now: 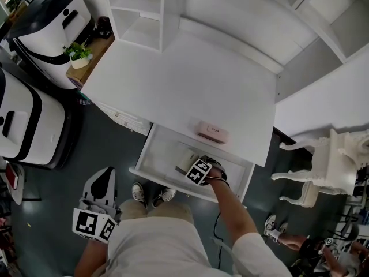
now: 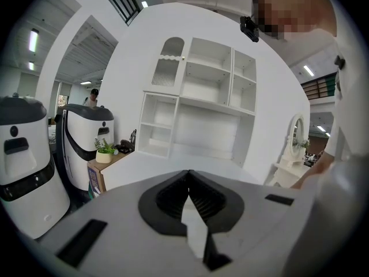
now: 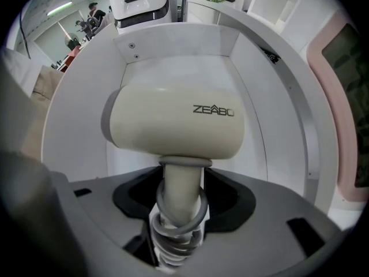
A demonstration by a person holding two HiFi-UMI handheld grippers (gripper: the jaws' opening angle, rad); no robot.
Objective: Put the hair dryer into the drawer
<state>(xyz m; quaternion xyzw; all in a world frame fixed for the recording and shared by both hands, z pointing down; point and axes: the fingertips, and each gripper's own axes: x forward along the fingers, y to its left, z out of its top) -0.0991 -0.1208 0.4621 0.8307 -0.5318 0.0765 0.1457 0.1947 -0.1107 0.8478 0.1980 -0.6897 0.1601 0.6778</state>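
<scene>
White drawer [image 1: 158, 157] holds hair dryer [image 3: 173, 126] (barely visible overhead).

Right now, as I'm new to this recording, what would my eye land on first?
The cream hair dryer fills the right gripper view, lying in the open white drawer with its cord-wrapped handle between the jaws of the right hand-held gripper. In the head view, a pink box sits on the white desk by that drawer.

The white counter [image 1: 173, 79] carried a flat pink box [image 1: 213, 132] near its front edge, just above the open drawer [image 1: 155, 160]. A cream hair dryer [image 3: 179, 126] sat in the drawer. Beside the counter's left end, a potted plant [image 1: 79, 54] stood on a wooden stand [image 1: 99, 47].
</scene>
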